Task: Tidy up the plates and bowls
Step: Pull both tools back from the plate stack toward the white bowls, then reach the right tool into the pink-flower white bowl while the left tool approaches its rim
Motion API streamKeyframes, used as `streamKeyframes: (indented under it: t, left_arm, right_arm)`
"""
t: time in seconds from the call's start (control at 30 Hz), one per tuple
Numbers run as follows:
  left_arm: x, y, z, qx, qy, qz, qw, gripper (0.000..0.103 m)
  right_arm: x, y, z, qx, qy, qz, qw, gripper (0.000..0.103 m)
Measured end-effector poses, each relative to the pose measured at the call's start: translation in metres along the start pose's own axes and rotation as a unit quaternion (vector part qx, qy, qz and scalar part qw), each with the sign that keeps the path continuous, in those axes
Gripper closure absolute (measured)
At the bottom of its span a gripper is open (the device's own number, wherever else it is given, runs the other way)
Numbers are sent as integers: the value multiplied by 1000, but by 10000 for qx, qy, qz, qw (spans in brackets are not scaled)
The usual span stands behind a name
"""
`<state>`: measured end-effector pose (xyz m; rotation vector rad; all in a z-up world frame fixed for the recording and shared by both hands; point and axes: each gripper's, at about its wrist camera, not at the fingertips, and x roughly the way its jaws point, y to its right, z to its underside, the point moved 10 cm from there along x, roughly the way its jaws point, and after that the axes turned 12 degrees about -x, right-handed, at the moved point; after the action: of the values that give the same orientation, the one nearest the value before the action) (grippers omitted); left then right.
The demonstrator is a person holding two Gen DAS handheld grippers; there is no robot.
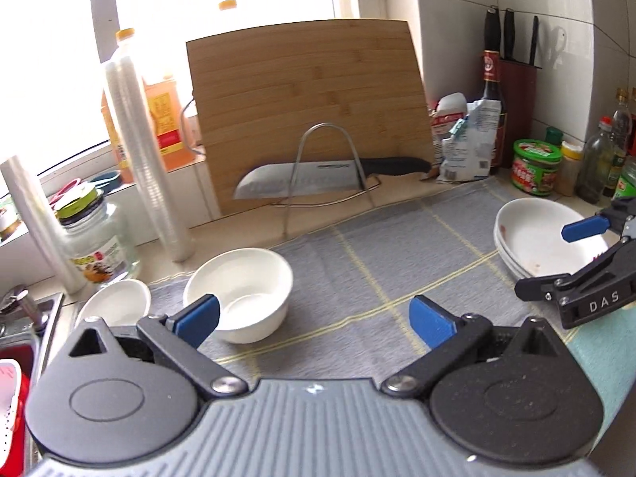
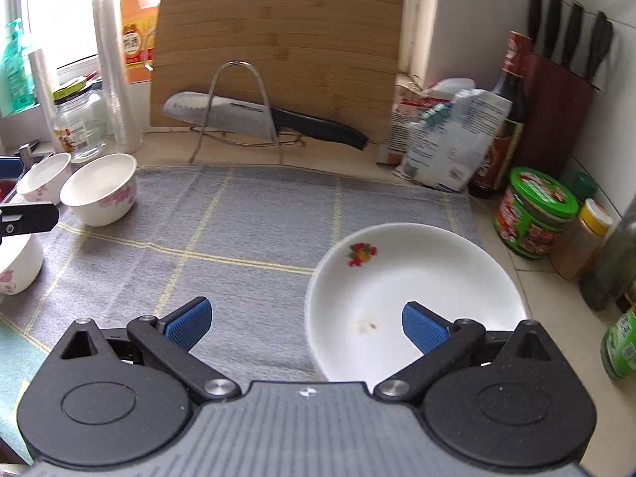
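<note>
A stack of white plates (image 1: 540, 238) sits at the right of the grey checked mat (image 1: 357, 270); the top plate (image 2: 413, 298) has a small fruit print. My right gripper (image 2: 306, 324) is open over the plate's near left rim, and it also shows in the left wrist view (image 1: 556, 258). A white bowl (image 1: 242, 294) stands on the mat's left with a smaller bowl (image 1: 119, 304) beside it. My left gripper (image 1: 314, 320) is open and empty, its left finger in front of the bowl. The right wrist view shows both flowered bowls (image 2: 101, 189) and a third bowl (image 2: 16, 266) at the left edge.
A bamboo cutting board (image 1: 306, 111) and a knife (image 1: 318, 177) stand in a wire rack at the back. Jars, bottles and packets (image 2: 532, 214) line the right side, with a knife block (image 2: 556, 111). Stacked plastic cups (image 1: 143, 159), a glass jar (image 1: 99, 246) and a sink (image 1: 24, 338) are at the left.
</note>
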<state>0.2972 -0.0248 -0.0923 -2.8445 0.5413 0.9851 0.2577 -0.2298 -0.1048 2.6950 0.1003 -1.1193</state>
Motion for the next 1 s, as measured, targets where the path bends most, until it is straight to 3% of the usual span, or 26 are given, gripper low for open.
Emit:
streamKeyframes:
  t: [0.3, 0.5, 0.73, 1.0]
  left_arm:
    - [-23, -86, 42, -113, -152, -172, 9997, 2]
    - [-27, -120, 77, -134, -381, 29, 9992, 2]
    - [-6, -136, 110, -278, -704, 490, 9959, 2]
    - [15, -135, 123, -291, -911, 866, 9916, 2]
  right_arm:
    - [11, -107, -45, -481, 45, -430, 9979, 0]
    - [15, -157, -64, -723, 21, -567, 9958, 0]
    - [22, -199, -76, -879, -69, -792, 9929, 0]
    - [32, -238, -81, -1192, -252, -1021, 9873, 0]
